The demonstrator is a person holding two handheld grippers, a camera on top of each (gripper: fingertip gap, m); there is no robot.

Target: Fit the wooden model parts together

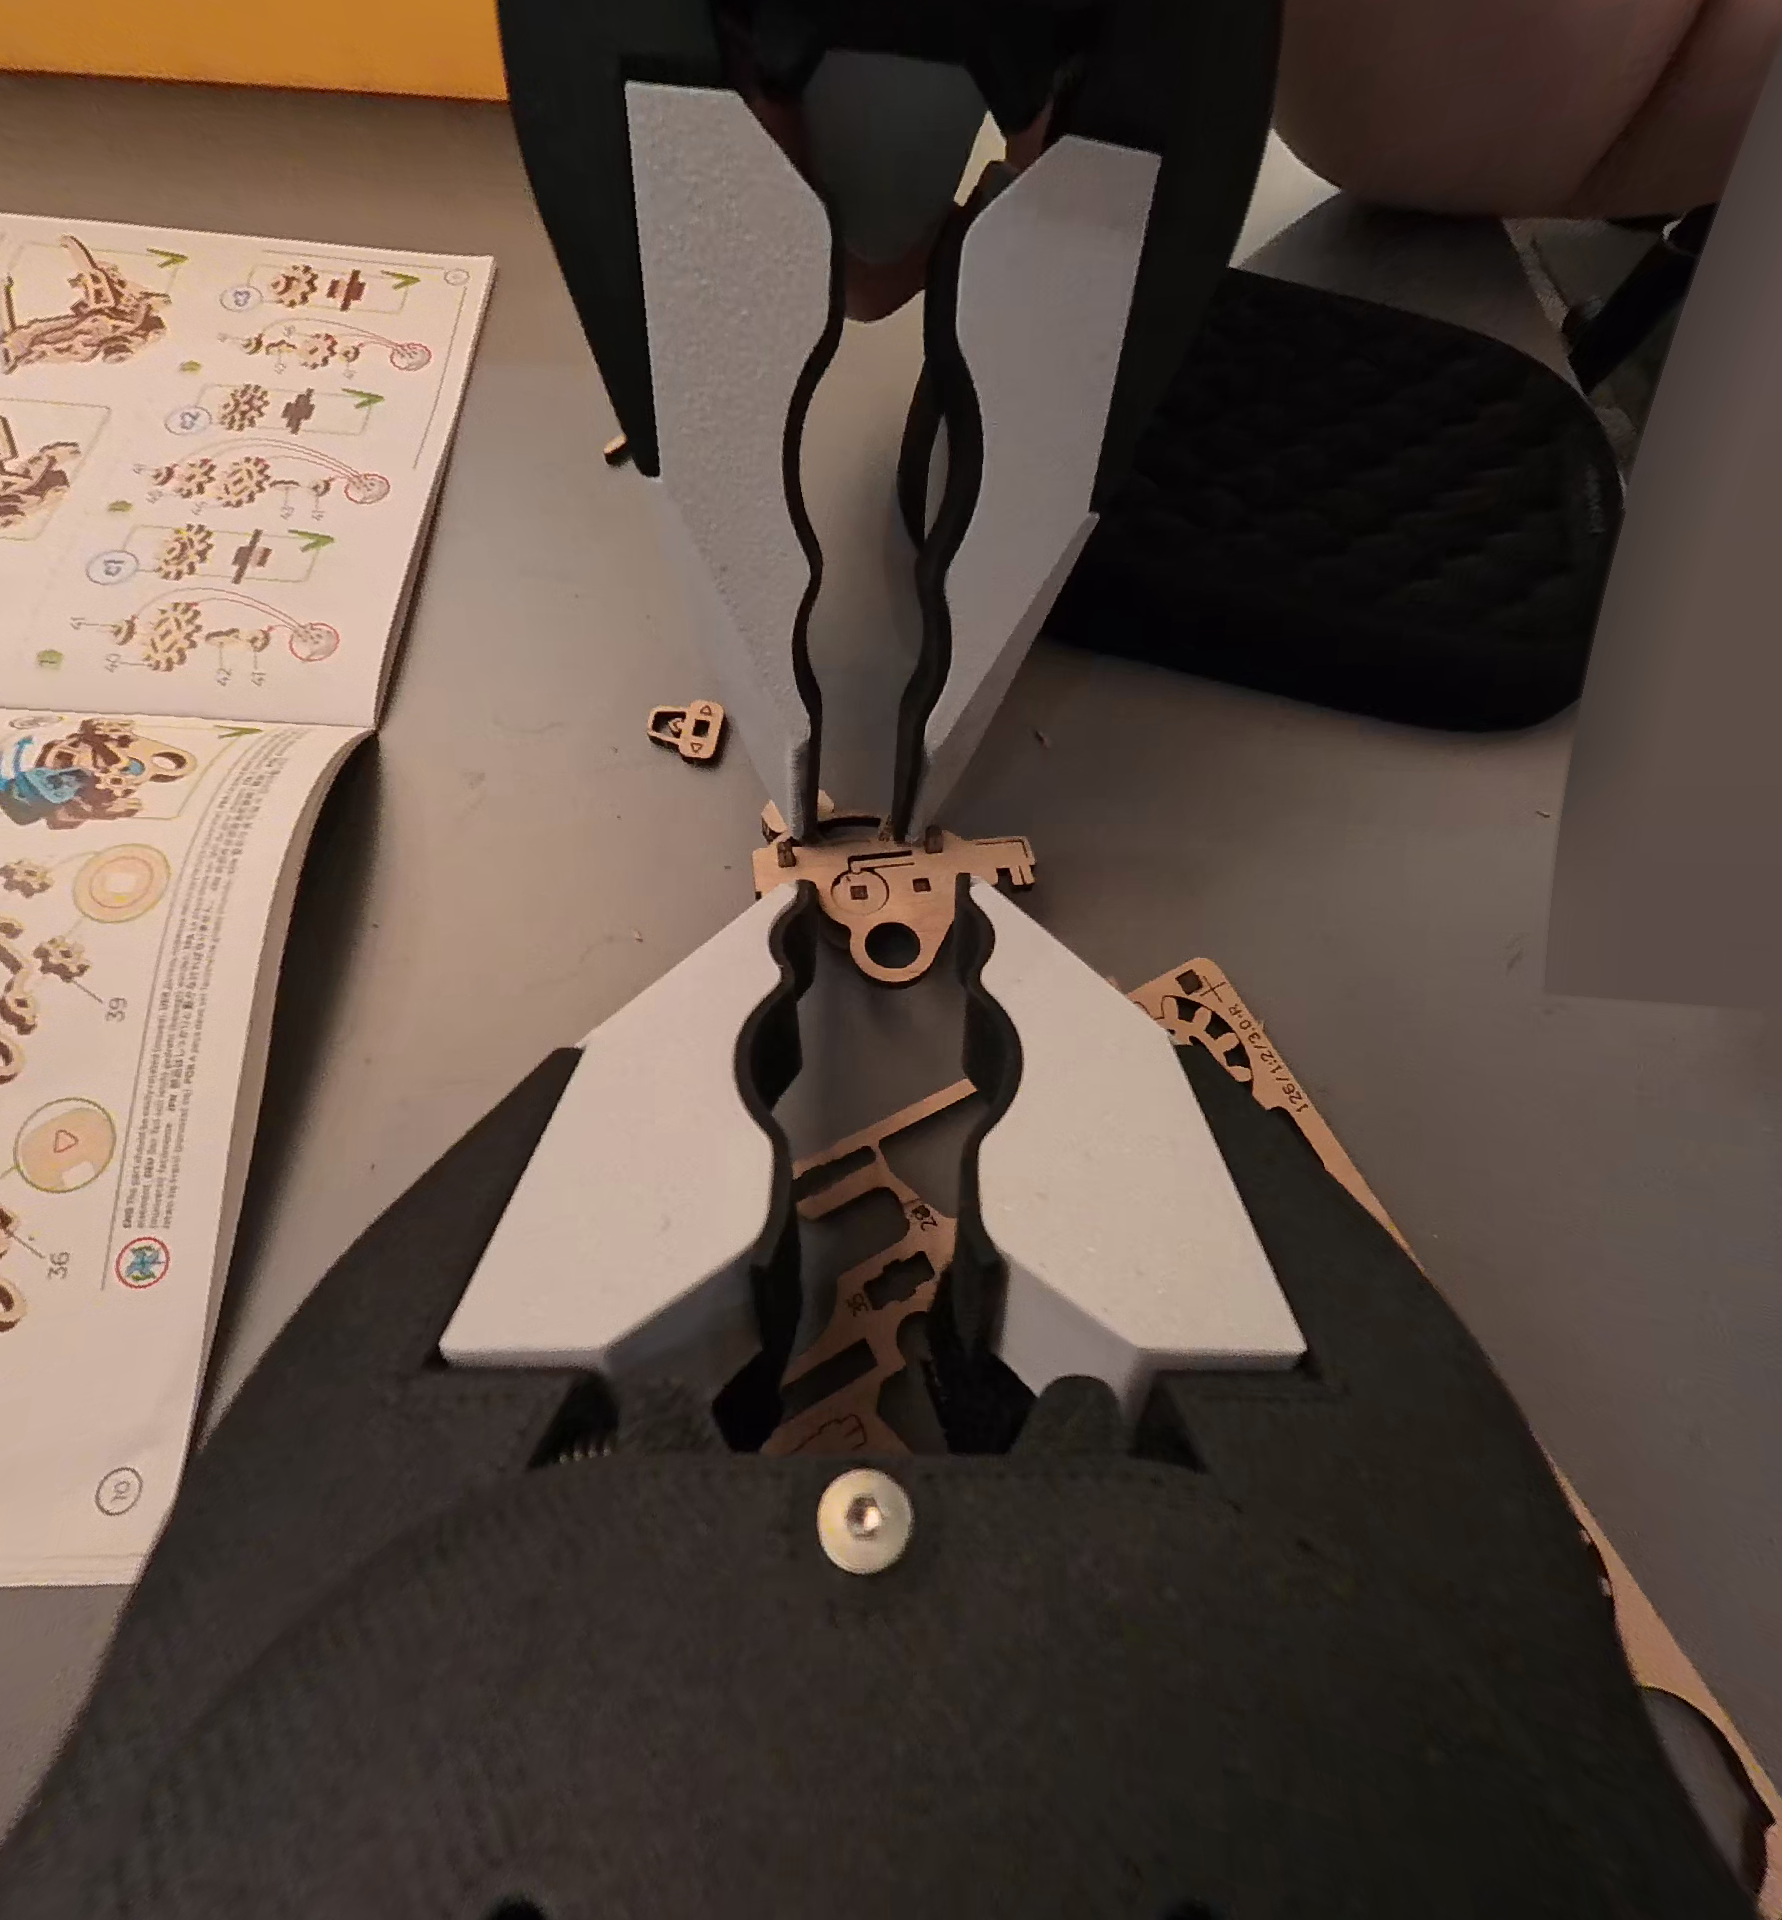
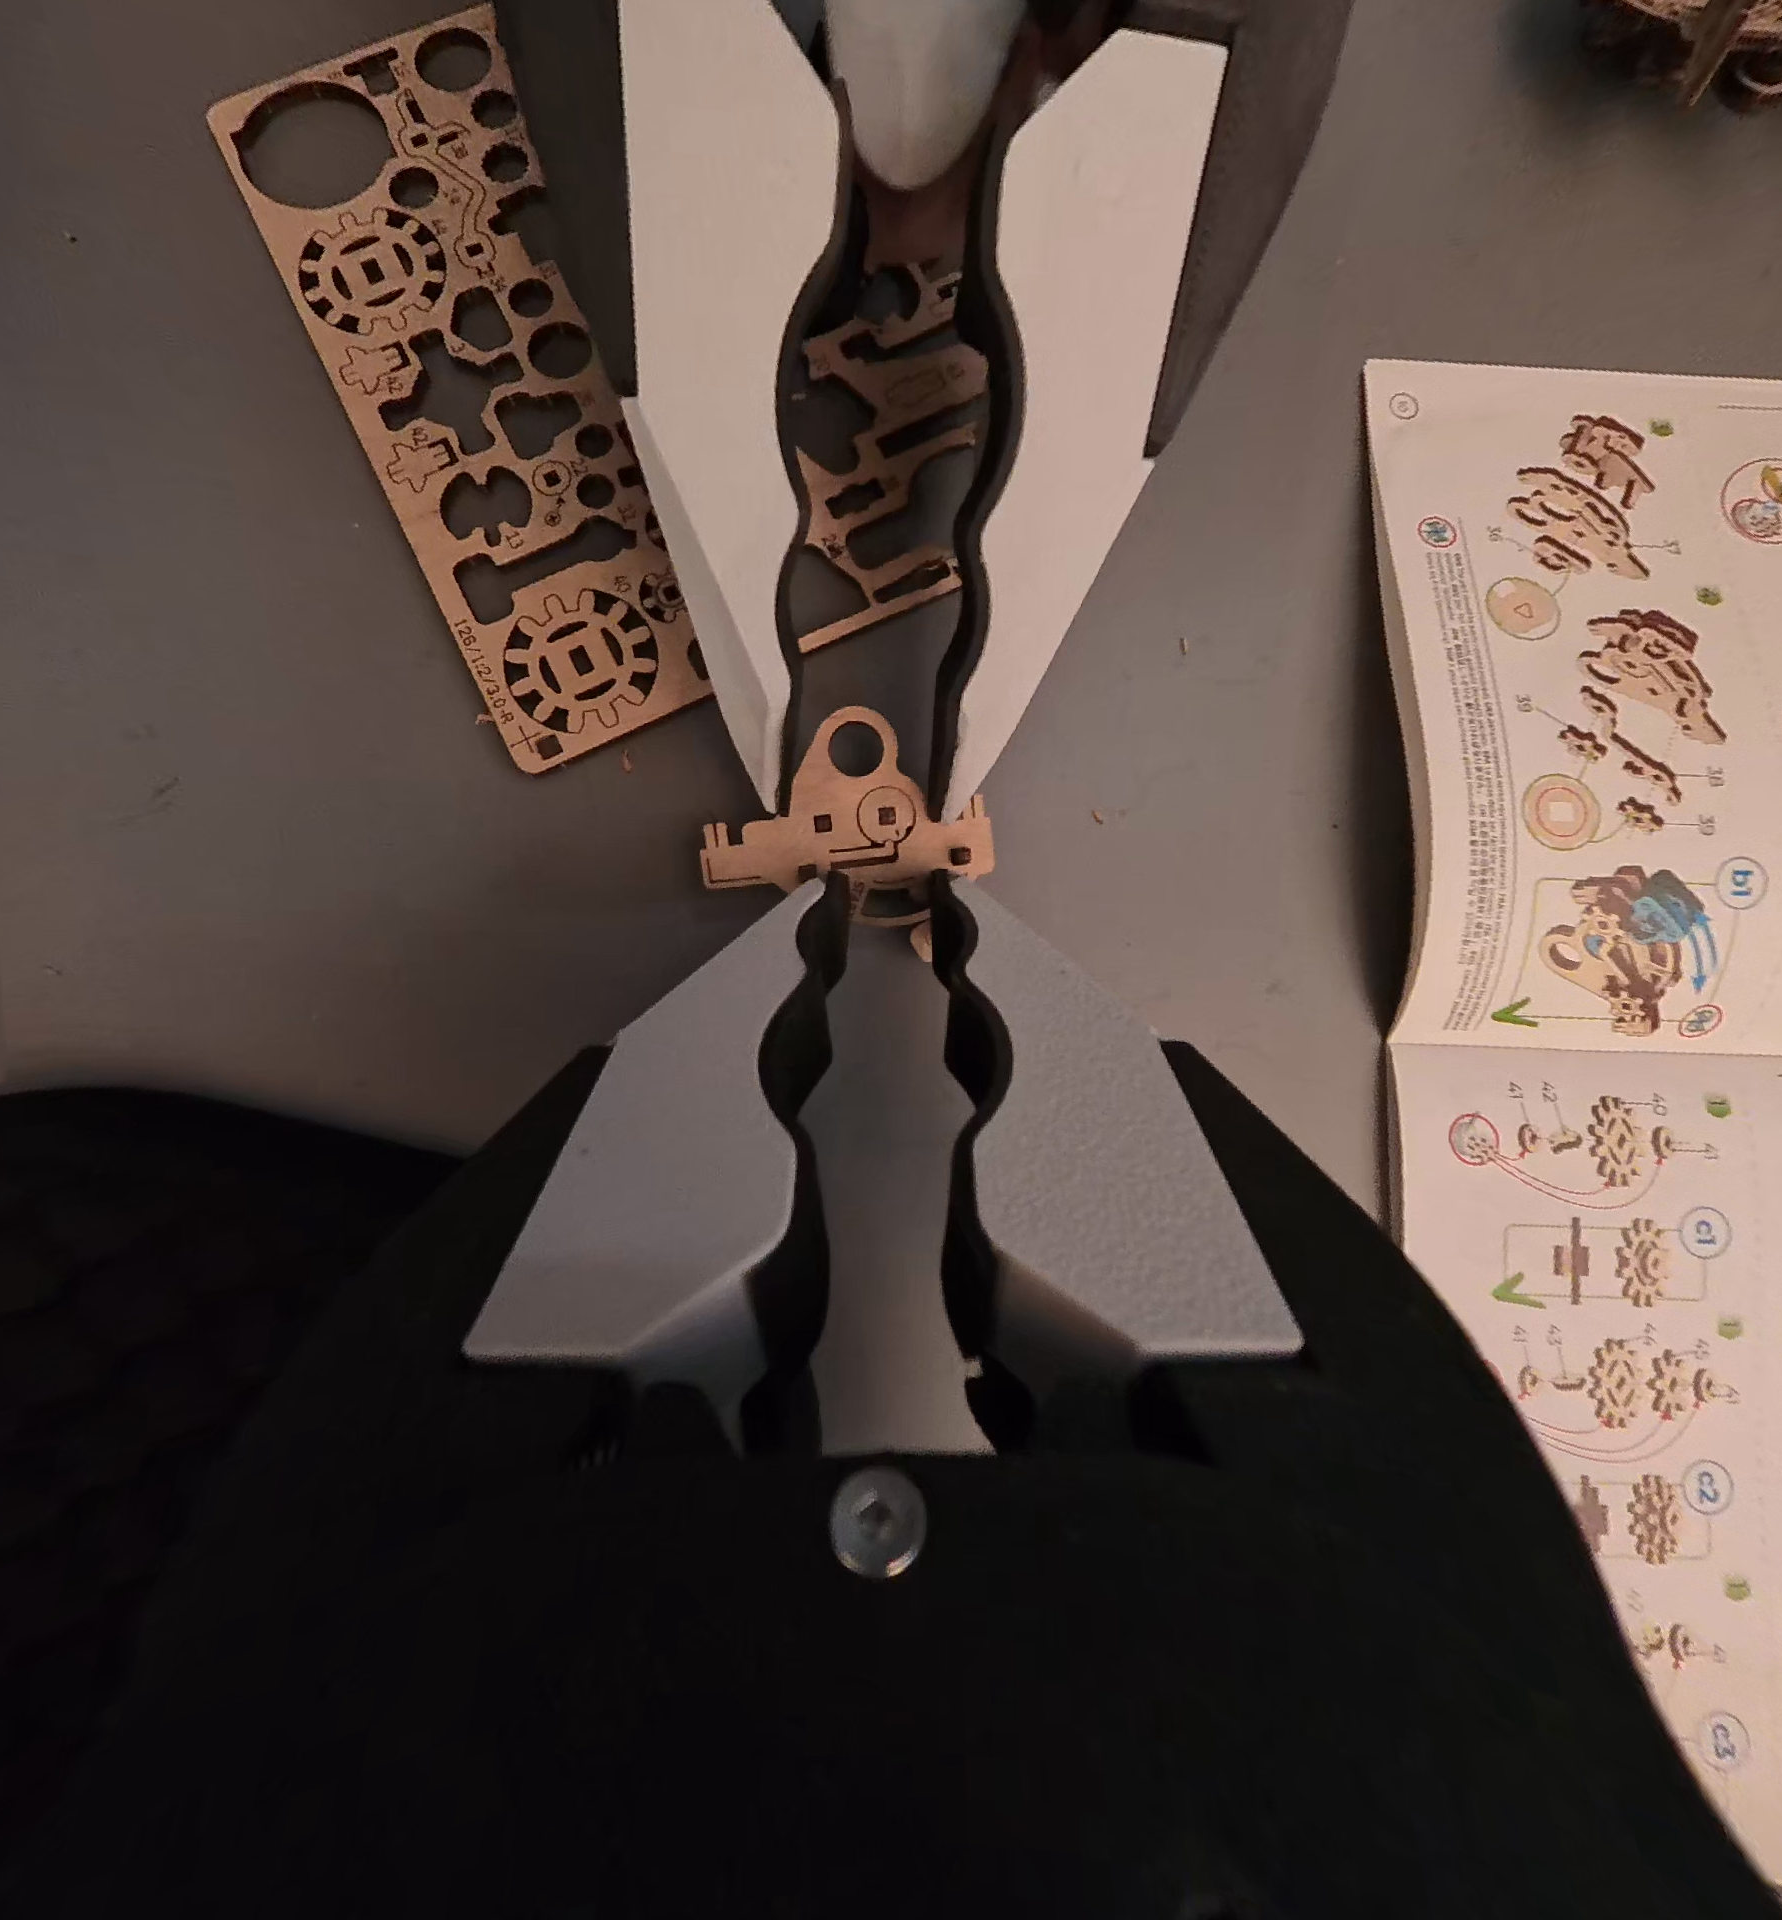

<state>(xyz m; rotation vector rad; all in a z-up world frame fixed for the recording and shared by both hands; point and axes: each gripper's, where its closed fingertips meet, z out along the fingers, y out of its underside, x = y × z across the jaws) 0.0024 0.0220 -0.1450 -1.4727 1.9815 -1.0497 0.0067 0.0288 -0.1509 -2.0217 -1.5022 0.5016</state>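
Left wrist view: the left tool (image 1: 882, 914) holds the flat wooden plate (image 1: 892, 883) by its lower lobe, jaws narrowed onto the plate's edges. The plate sits at the fingertips, above the worktop (image 1: 1282, 831). Straight ahead, the right tool (image 1: 856, 821) comes in from the far side, its tips set on the plate's far edge, where a second wooden part (image 1: 845, 826) shows only partly behind the plate. A small loose piece (image 1: 687, 730) lies on the worktop ahead and to the left of the tips, the booklet (image 1: 139, 727) far left, and a cut-out sheet (image 1: 1230, 1039) under the tool.

Right wrist view: the right tool (image 2: 887, 883) is narrowed too, tips against the plate's (image 2: 851, 831) near edge with a dark rounded part (image 2: 892, 902) between them; I judge it gripped, though the contact is partly hidden. The left tool (image 2: 866, 800) faces it, clamped on the plate. A sheet (image 2: 430, 416) lies ahead left, the booklet (image 2: 1614, 935) to the right.

The step seems to be pressing the second part into the plate. Next calls for square alignment and a steady push, with the left tool bracing.
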